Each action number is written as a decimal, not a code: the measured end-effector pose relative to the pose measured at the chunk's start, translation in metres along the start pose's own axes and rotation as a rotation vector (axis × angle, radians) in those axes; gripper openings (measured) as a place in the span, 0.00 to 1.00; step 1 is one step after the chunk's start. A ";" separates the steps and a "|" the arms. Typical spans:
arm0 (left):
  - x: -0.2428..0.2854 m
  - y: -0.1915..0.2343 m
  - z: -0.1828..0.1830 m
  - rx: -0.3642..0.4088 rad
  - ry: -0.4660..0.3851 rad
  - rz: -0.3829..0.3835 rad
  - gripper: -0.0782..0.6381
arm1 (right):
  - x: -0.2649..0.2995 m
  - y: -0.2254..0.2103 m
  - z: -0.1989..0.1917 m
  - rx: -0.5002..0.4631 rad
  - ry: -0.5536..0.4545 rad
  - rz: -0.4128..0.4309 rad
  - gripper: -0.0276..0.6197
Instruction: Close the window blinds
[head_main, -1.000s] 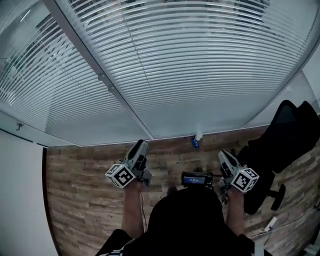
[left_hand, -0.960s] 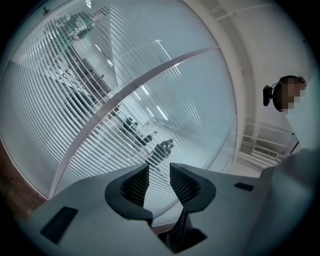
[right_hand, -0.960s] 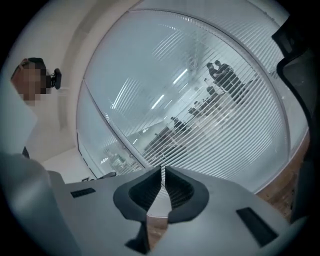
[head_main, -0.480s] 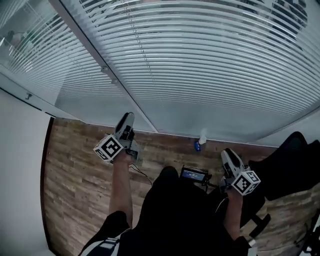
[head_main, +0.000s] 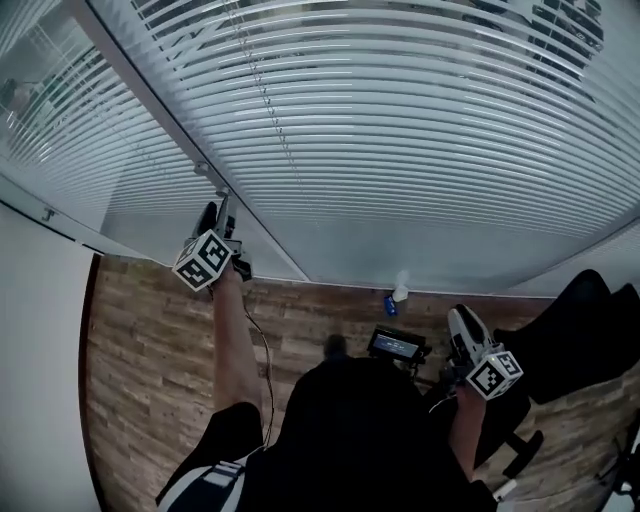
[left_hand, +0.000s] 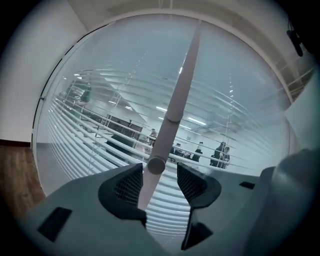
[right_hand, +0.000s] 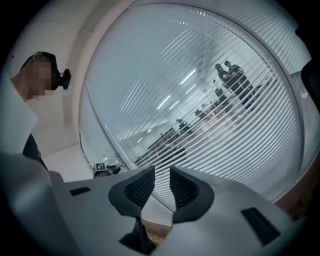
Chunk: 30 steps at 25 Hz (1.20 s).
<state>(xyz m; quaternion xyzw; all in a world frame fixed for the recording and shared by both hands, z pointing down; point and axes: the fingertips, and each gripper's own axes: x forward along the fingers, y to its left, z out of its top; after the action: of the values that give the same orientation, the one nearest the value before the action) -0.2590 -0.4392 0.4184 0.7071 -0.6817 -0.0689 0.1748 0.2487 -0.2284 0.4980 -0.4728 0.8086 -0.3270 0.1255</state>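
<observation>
White slatted blinds hang behind the glass, their slats tilted partly apart. In the head view my left gripper is raised to the glass beside the slanted window post. In the left gripper view a pale wand hangs down, and its capped lower end sits between the jaws of my left gripper. Those jaws are opening. The wand is close to the left pad, with a clear gap to the right pad. My right gripper is held low by the person's side. The jaws of my right gripper are narrowly apart with nothing between them.
A black office chair stands at the right. A small screen device and a white and blue bottle sit near the base of the window. A wood floor runs below, and a white wall is at the left.
My left gripper has risen from waist height up and left to the glass beside the post. My right gripper stayed low. The view has turned slightly towards the left.
</observation>
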 end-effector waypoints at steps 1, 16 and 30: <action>0.005 0.002 0.000 0.003 0.000 -0.004 0.42 | 0.001 -0.003 0.000 0.011 -0.006 -0.010 0.19; 0.022 -0.004 -0.006 0.319 0.059 0.051 0.30 | 0.032 0.001 -0.004 -0.004 0.032 -0.040 0.19; 0.021 -0.007 -0.010 0.344 0.046 0.057 0.32 | 0.034 0.001 -0.012 -0.006 0.043 -0.056 0.19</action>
<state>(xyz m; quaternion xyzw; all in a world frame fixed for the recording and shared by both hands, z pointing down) -0.2482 -0.4586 0.4282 0.7085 -0.6989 0.0697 0.0686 0.2239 -0.2514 0.5102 -0.4884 0.7986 -0.3380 0.0976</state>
